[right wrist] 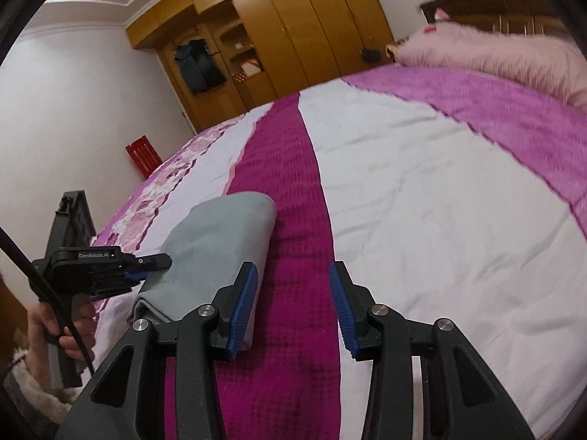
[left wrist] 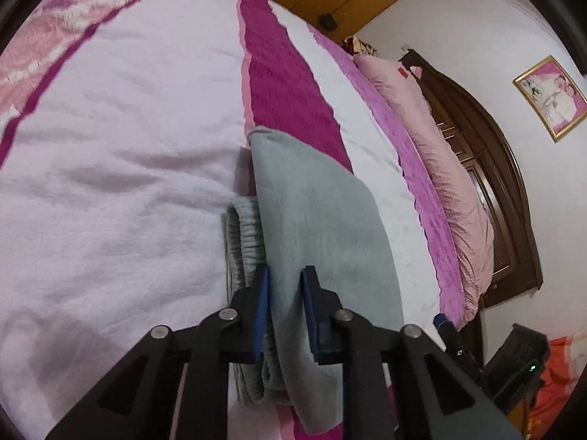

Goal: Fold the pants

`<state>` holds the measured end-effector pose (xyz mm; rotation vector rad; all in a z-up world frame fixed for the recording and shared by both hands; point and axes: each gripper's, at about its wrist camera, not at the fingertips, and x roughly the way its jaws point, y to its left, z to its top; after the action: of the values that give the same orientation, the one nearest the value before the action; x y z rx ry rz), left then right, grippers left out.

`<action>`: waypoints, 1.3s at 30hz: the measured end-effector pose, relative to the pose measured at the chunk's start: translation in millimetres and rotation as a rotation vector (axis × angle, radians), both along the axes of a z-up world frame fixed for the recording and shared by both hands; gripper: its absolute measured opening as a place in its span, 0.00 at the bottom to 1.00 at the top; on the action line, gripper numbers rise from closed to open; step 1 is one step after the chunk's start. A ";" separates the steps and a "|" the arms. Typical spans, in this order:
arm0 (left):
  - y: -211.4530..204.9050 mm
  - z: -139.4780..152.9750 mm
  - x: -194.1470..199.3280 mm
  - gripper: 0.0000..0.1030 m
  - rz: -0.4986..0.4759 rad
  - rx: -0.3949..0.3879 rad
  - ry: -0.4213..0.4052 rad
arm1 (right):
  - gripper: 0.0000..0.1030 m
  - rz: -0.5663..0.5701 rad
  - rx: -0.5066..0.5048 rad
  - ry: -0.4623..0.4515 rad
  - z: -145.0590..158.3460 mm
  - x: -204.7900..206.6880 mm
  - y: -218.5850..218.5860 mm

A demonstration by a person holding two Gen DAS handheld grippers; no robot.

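Note:
The grey pants point(left wrist: 315, 220) lie folded into a thick bundle on the bed, with the ribbed waistband point(left wrist: 244, 234) showing at its left side. My left gripper point(left wrist: 285, 286) has its jaws a little apart, straddling the top layer's near edge without clamping it. In the right wrist view the bundle point(right wrist: 216, 242) lies left of centre. My right gripper point(right wrist: 293, 293) is open and empty, just right of the bundle above the magenta stripe. The left gripper point(right wrist: 154, 262) also shows there at the bundle's left edge.
The bed cover point(left wrist: 128, 165) is white with a magenta stripe point(right wrist: 279, 198) and purple bands. Pink pillows point(left wrist: 433, 139) lie by the dark headboard point(left wrist: 488, 168). A wooden wardrobe point(right wrist: 279, 36) stands beyond the bed. A red crate point(right wrist: 143, 154) stands by the wall.

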<state>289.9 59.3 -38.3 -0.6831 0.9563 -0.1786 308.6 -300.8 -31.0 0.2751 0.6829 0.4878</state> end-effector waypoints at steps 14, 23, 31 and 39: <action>-33.3 74.1 15.2 0.09 -0.043 -0.106 -0.085 | 0.66 -0.001 -0.224 -0.265 -15.5 -76.5 54.5; -65.5 110.9 31.9 0.08 -0.101 -0.092 -0.091 | 0.67 0.004 -0.338 -0.254 -30.8 -46.8 97.8; -54.4 103.6 28.0 0.08 -0.068 -0.084 -0.103 | 0.67 -0.054 -0.152 0.003 -53.3 -11.8 45.4; -23.5 50.3 5.5 0.08 0.014 -0.028 -0.087 | 0.67 -0.065 -0.086 0.001 -61.9 -28.7 22.7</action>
<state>295.4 35.7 11.9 -0.7018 0.8669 -0.2079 279.9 -278.1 -92.8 0.2163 0.6922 0.3956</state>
